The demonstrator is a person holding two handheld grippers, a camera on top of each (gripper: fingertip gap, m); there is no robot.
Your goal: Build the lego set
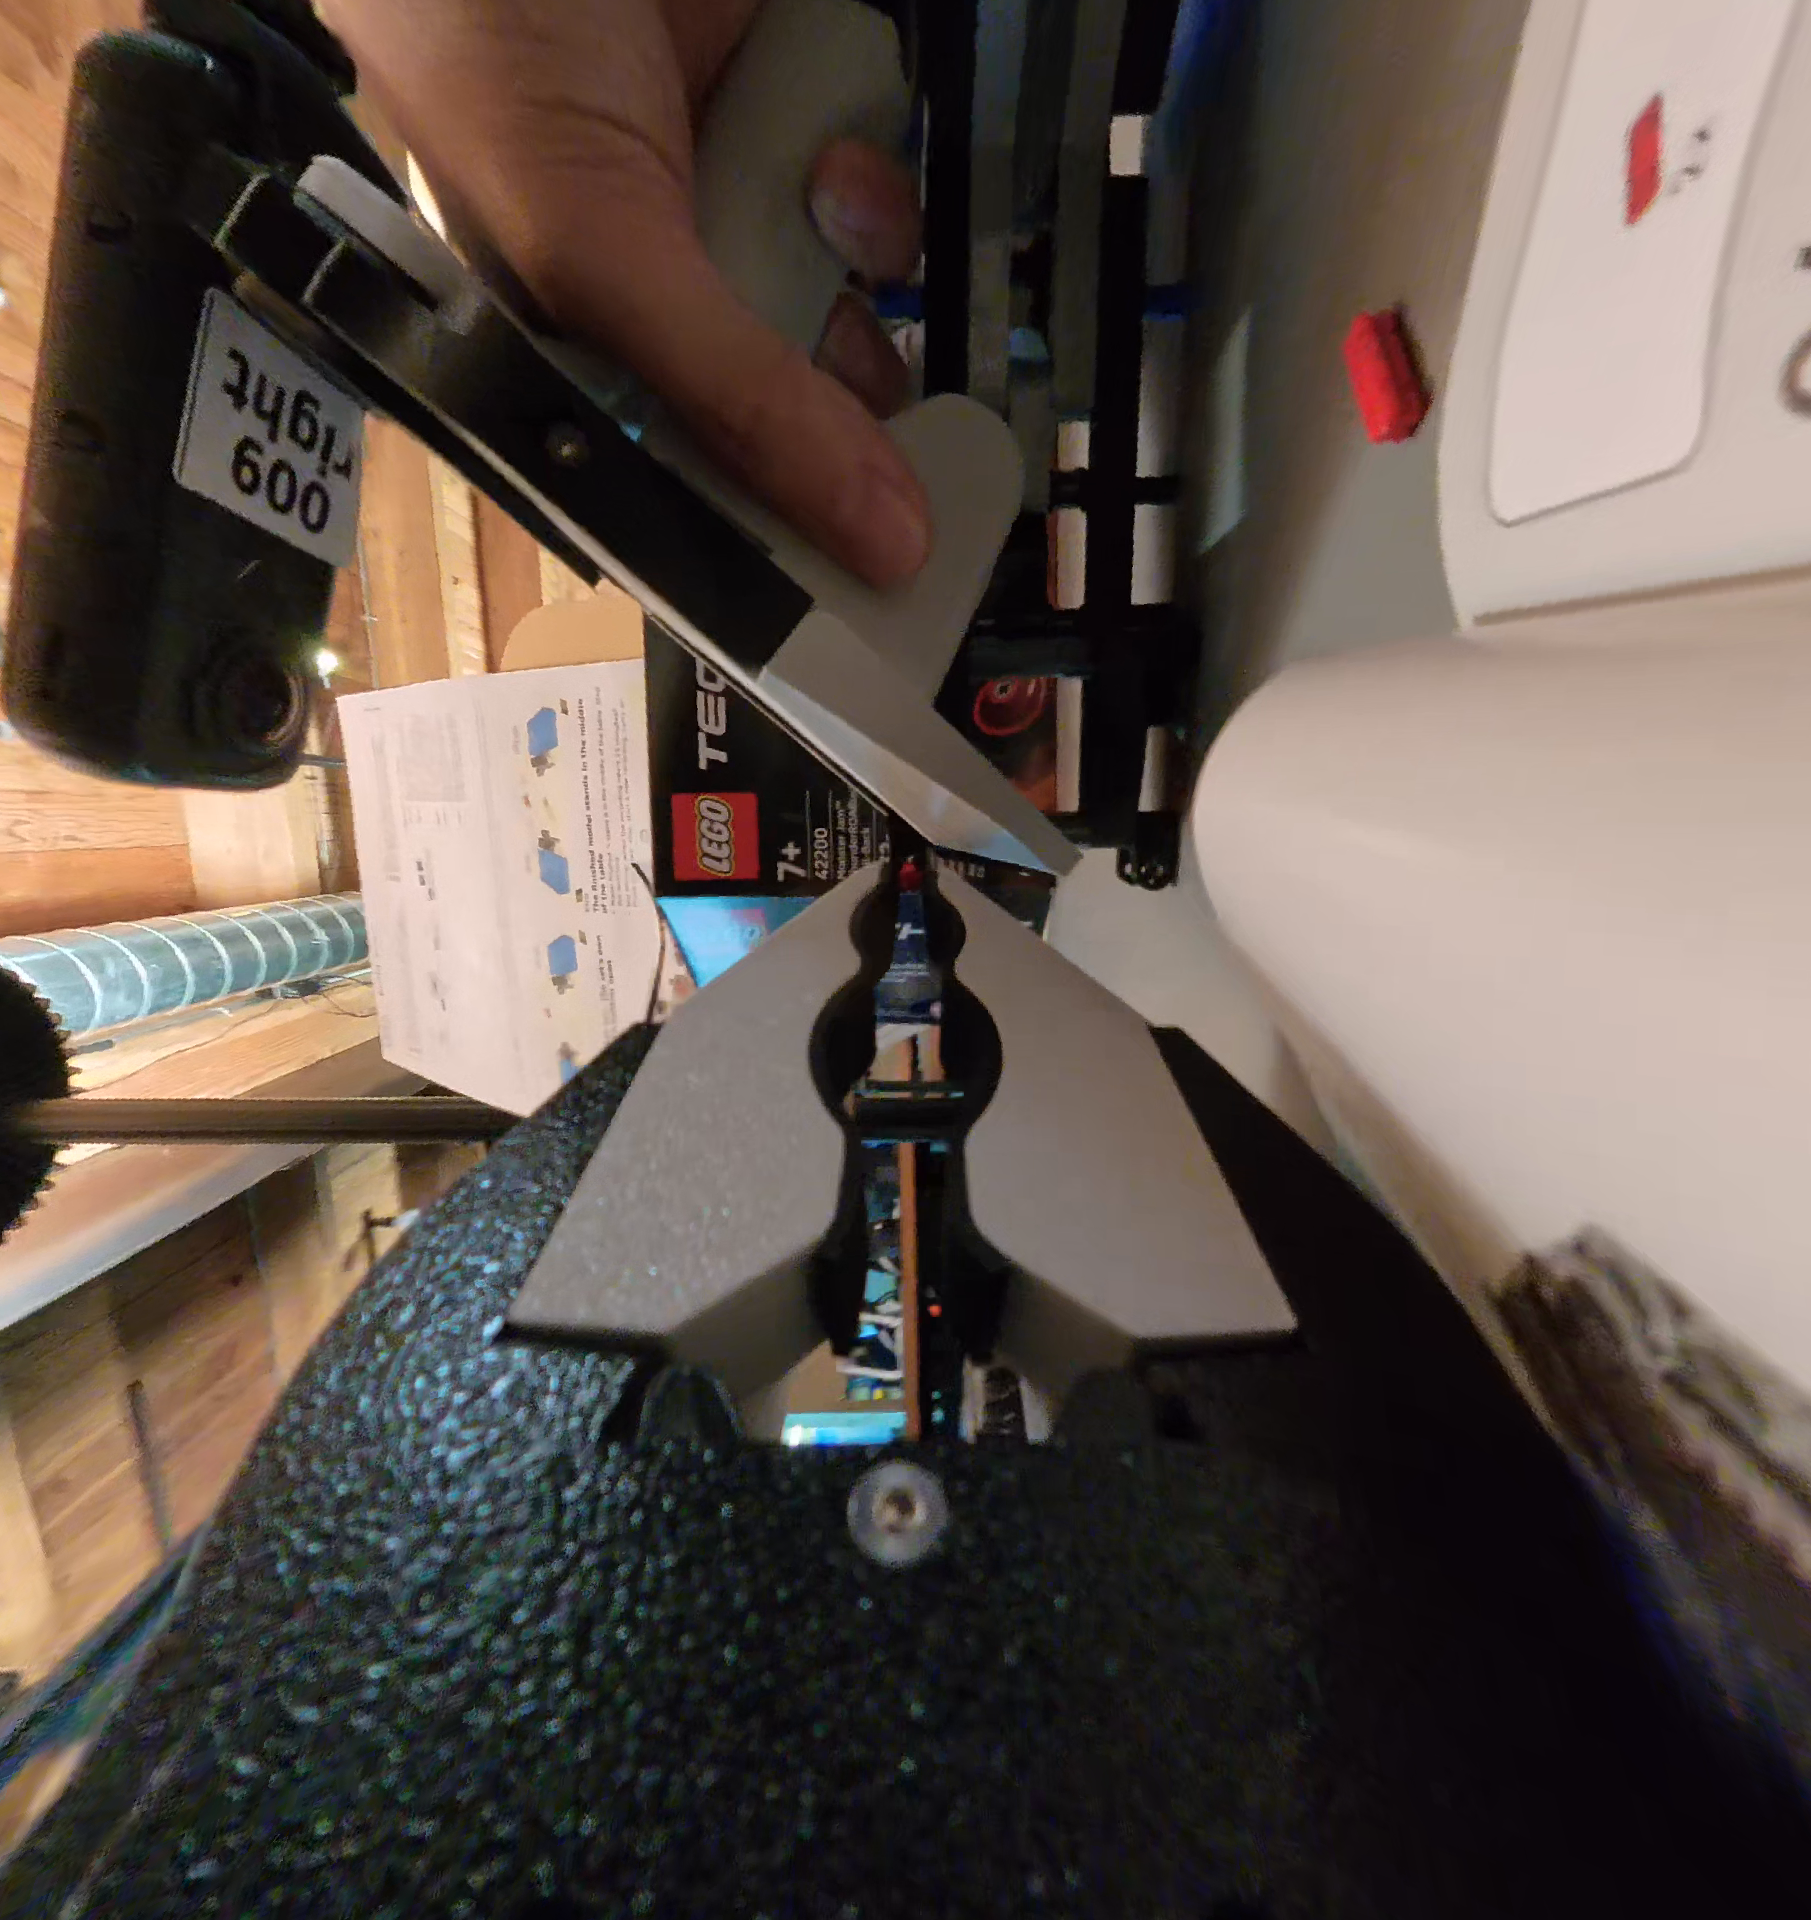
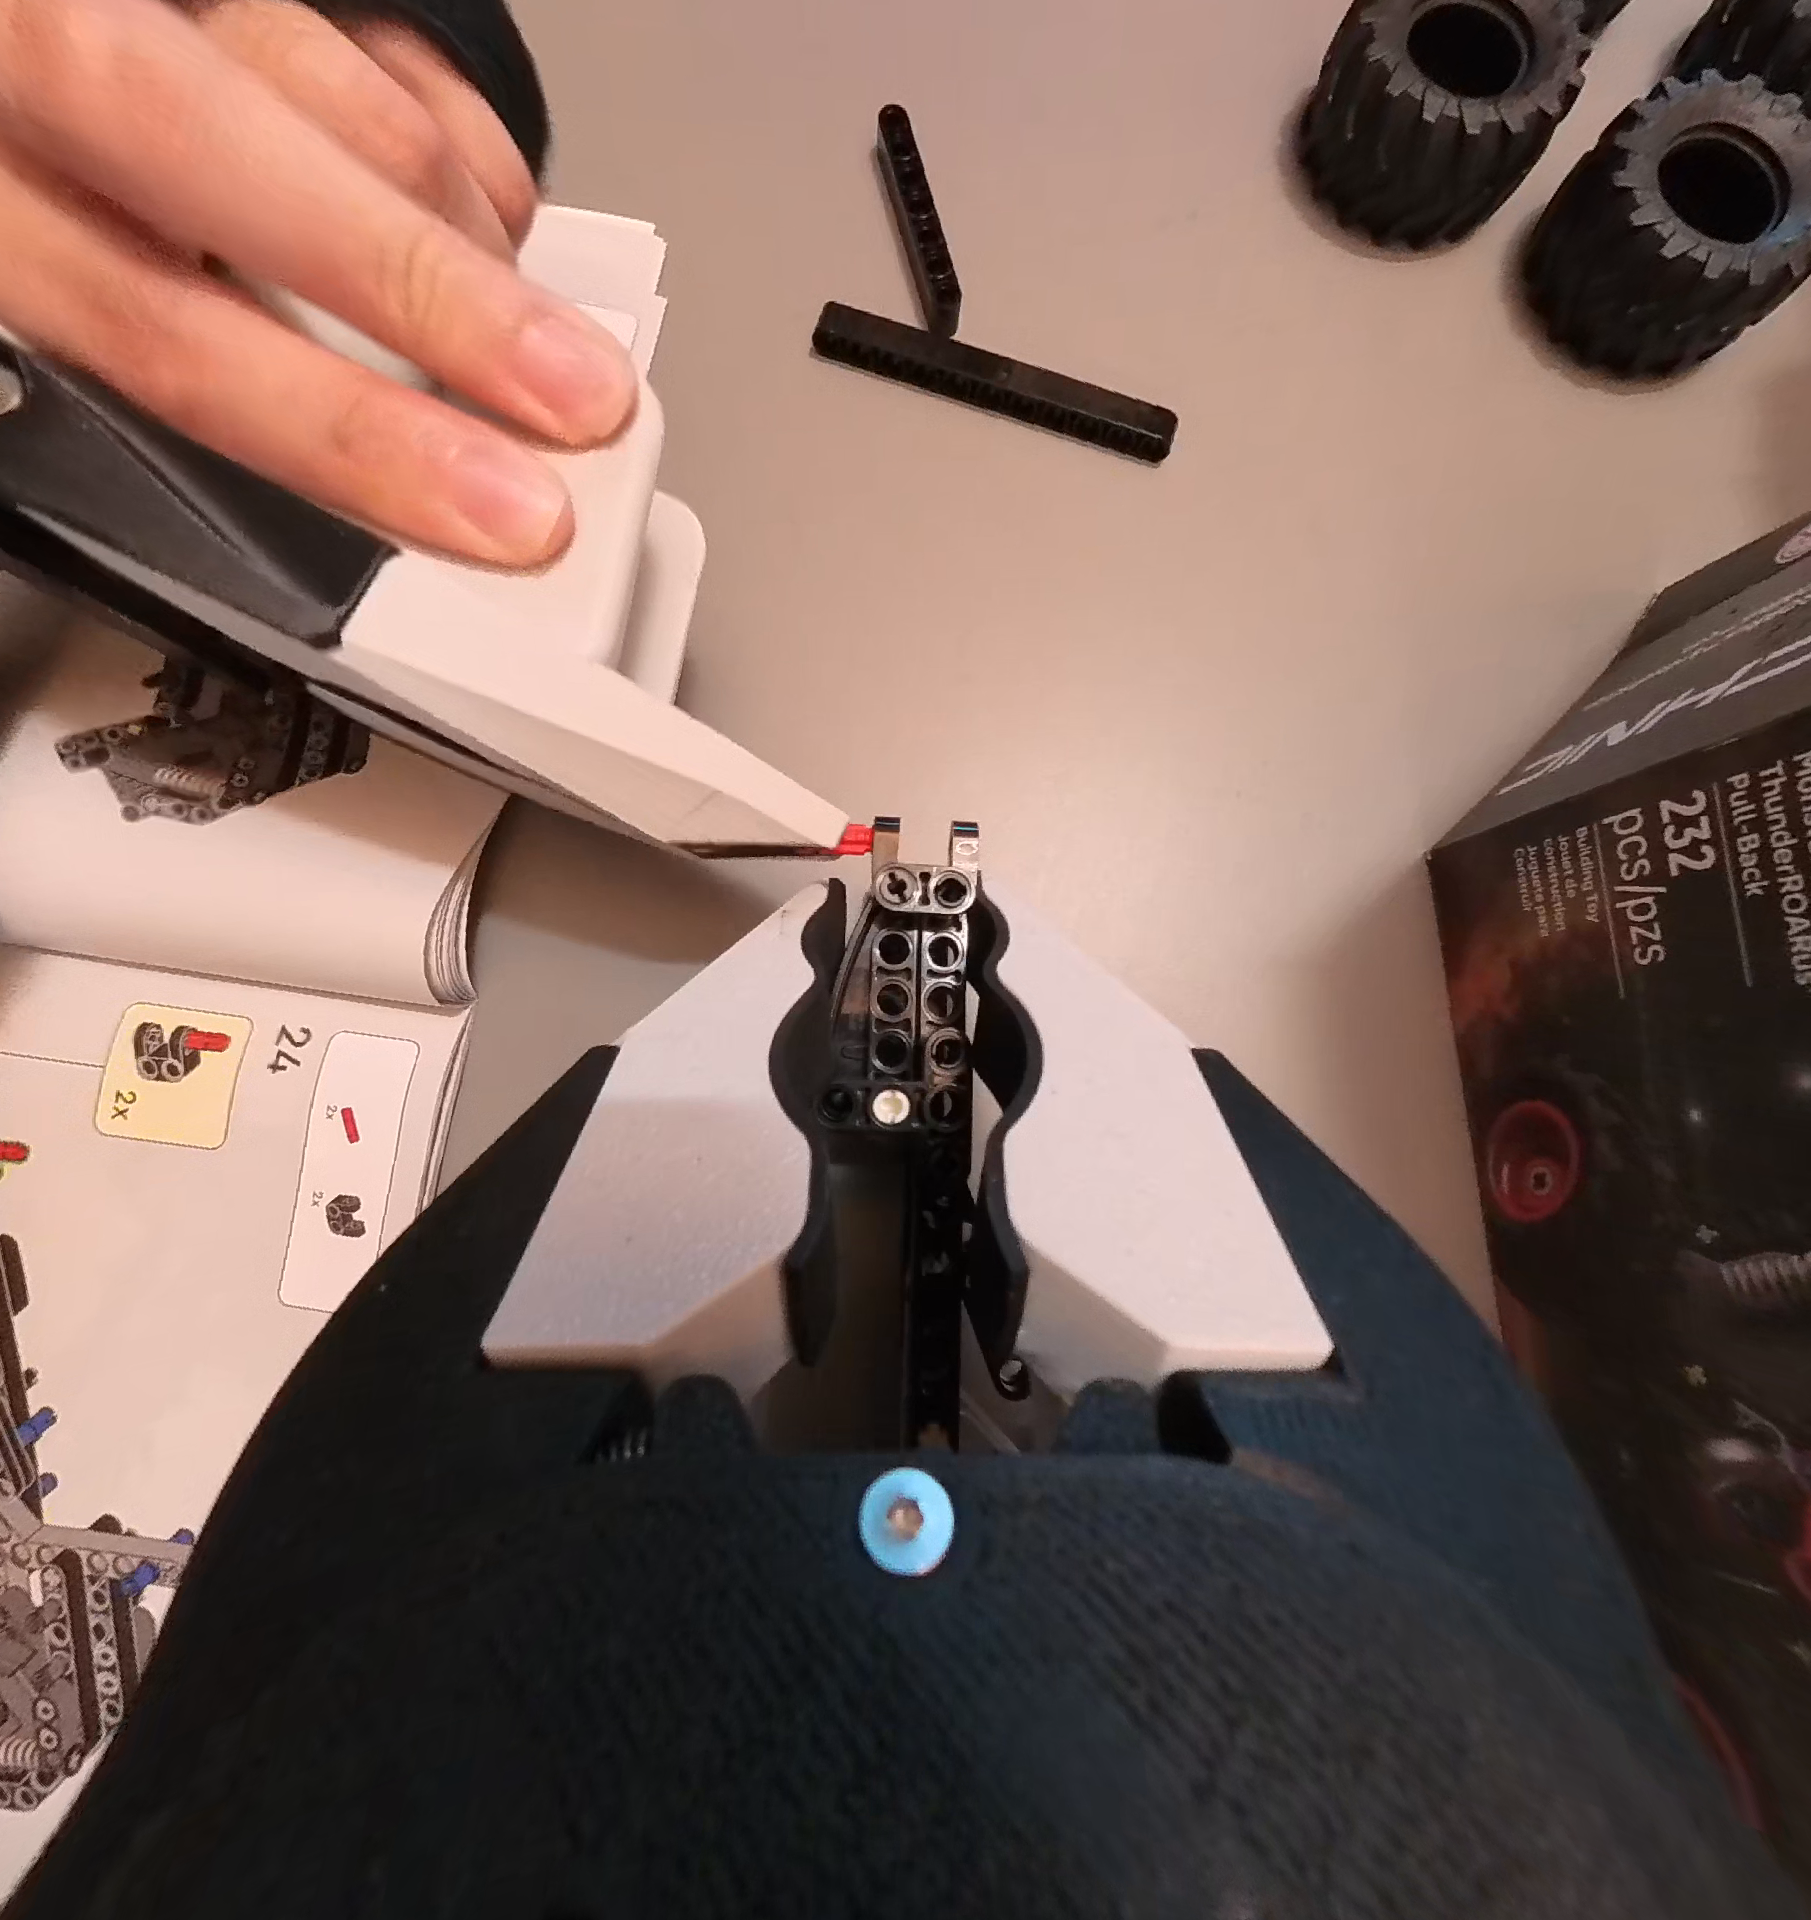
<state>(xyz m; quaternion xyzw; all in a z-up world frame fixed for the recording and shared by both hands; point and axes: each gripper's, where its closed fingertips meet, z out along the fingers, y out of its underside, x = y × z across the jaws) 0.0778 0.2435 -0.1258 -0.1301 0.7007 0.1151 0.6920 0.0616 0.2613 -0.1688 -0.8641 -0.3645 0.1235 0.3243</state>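
You've got the black frame (image 2: 916, 997) clamped upright in your right gripper (image 2: 906, 894), jaws pinching its sides, holed end poking out past the tips. From ten o'clock in the right wrist view, your left gripper (image 2: 844, 831) comes in with its jaws pressed together on a small red pin (image 2: 858, 837), which sits just beside the frame's top corner at about eleven o'clock, close to a little upright tab there. Whether the pin has actually entered a hole, I can't quite tell from here.

From the left wrist view, the red pin (image 1: 911, 876) shows as a tiny dot right at your own fingertips (image 1: 906, 883), with the other tool slanting across from eleven o'clock.

So the step in hand looks like fitting the red pin into the frame, and the open instruction booklet (image 2: 205, 1039) at nine o'clock shows a red pin among its parts. Next you'll need to line the pin's axis square with the hole, keep the right grip steady, then push straight in.

Black beams (image 2: 994, 379) lie at twelve o'clock, the tyres (image 2: 1566, 156) at one o'clock, the box (image 2: 1659, 935) at three.
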